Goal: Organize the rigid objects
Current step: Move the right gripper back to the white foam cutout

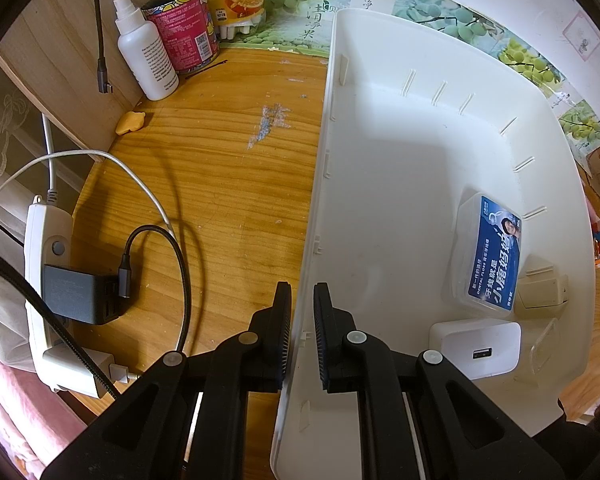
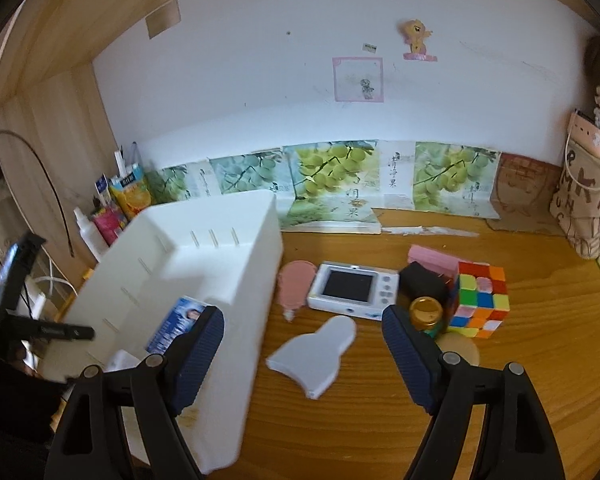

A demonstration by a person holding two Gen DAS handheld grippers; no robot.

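My left gripper (image 1: pixel 302 320) is shut on the left wall of a white plastic bin (image 1: pixel 400 152). In the bin lie a dental floss box with a blue label (image 1: pixel 488 256), a white USB charger (image 1: pixel 476 348) and a small white adapter (image 1: pixel 540 292). My right gripper (image 2: pixel 304 344) stands open above the desk, right of the bin (image 2: pixel 204 256). A pale bottle-shaped flat piece (image 2: pixel 316 356) lies on the desk between and below its fingers, untouched. Beyond it are a white handheld device with a dark screen (image 2: pixel 352 288), a pink flat piece (image 2: pixel 296 286), a gold-capped jar (image 2: pixel 426 314) and a Rubik's cube (image 2: pixel 480 304).
A power strip (image 1: pixel 44 280) with a black charger and looping cables sits at the desk's left edge. A white spray bottle (image 1: pixel 148 60), a pink pen cup (image 1: pixel 184 32) and a juice carton stand at the back left. A black box (image 2: pixel 424 280) and a patterned bag (image 2: pixel 588 200) are on the right.
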